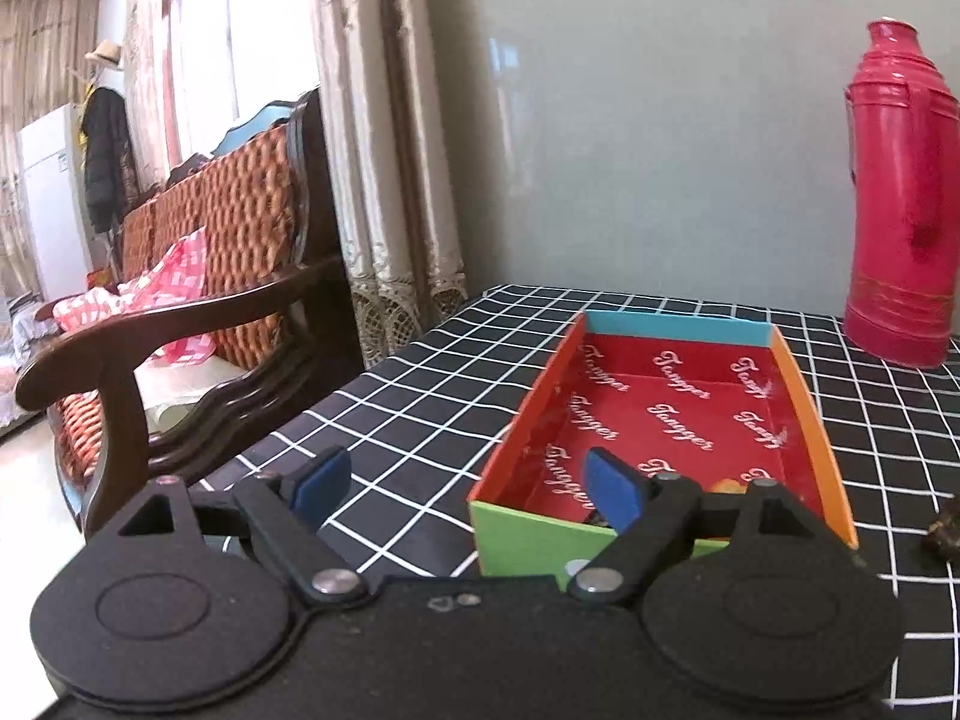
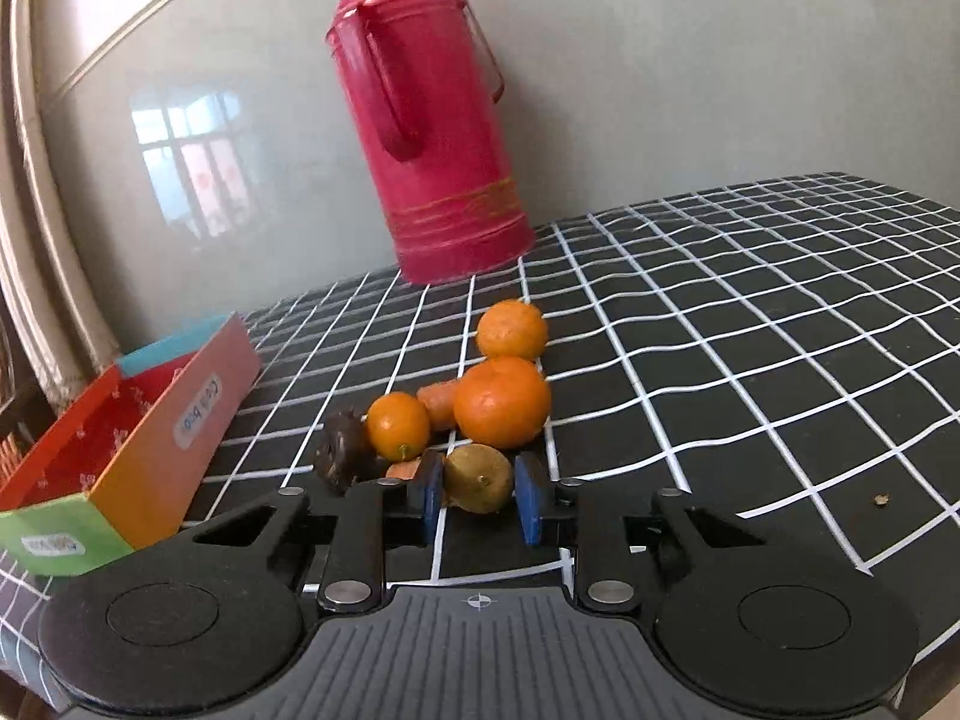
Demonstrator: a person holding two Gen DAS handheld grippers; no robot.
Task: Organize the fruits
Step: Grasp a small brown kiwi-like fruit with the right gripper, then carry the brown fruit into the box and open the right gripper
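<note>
- Right claw [image 2: 479, 495]: clenched on a yellow-green fruit [image 2: 479, 478] resting on the checked surface [image 2: 750, 324], beside the oranges [image 2: 503, 402].
- Left claw [image 1: 462, 489]: released (nothing between its pads), over the box [image 1: 807, 402].

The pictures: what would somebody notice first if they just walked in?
Probably the tall pink flask standing at the back of the checked tablecloth. Then the heap of oranges in front of it, where the right gripper pinches a yellow-green fruit. The colourful box sits to the left, near the open left gripper.
</note>
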